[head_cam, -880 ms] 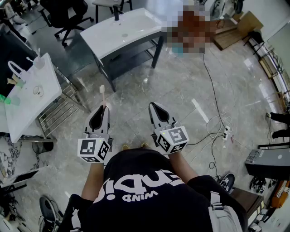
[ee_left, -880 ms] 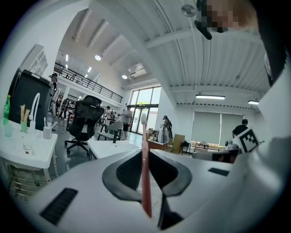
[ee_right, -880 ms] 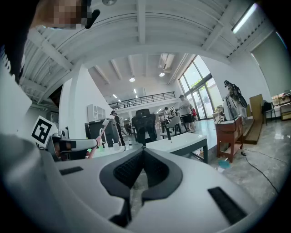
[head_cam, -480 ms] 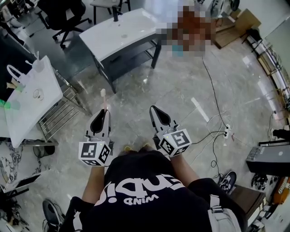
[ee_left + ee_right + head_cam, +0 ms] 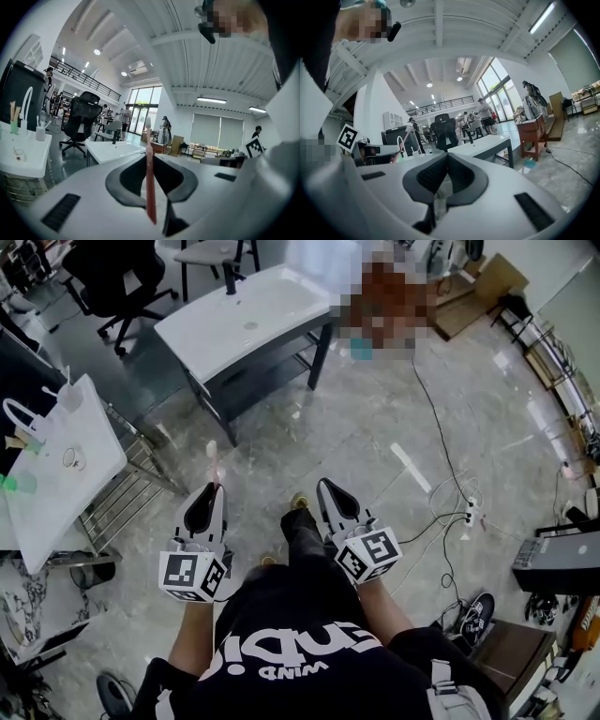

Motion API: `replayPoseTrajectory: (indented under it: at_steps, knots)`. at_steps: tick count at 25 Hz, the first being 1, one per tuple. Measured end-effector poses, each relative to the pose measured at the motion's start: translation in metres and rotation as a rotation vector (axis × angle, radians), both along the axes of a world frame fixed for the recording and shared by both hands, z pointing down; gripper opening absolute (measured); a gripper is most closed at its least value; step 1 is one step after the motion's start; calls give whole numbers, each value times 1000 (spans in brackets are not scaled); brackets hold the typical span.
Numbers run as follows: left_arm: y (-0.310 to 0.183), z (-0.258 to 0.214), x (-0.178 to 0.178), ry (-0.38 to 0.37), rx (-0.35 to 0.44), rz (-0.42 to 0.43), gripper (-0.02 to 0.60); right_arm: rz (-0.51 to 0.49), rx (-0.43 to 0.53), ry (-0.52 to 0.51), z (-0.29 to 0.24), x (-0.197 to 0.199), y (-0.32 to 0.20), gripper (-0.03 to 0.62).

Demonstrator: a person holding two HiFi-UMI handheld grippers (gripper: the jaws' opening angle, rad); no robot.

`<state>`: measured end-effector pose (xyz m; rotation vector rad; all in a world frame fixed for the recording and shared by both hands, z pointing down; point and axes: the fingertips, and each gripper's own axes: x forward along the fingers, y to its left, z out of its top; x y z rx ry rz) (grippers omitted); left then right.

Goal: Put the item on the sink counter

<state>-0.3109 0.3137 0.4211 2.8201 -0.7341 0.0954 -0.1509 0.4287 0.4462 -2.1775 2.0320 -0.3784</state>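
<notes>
Wide marble floor underfoot, and across it stands the white sink counter, well apart from both grippers. The left gripper is clamped on a pink toothbrush, with the handle pinched between the jaws and the bristle end poking up toward the counter. Beside it, the right gripper has its jaws pressed together with nothing between them.

The person's leg now swings forward between the left gripper and the right gripper, its shoe level with their jaw tips; before, only two shoe tips showed. Both grippers sit lower in the head view, and the sink counter looms slightly larger.
</notes>
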Motion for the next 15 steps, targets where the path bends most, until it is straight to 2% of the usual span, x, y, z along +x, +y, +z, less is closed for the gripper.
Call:
replayPoseTrajectory:
  at_steps: [8,15]
  knots:
    - [-35,8,27,3,-3,4,63,-3,-7,-22,16,24,-34,17]
    - [-81,9,54,10,-6,-17,63,-35,-3,-12,16,55,-87,17]
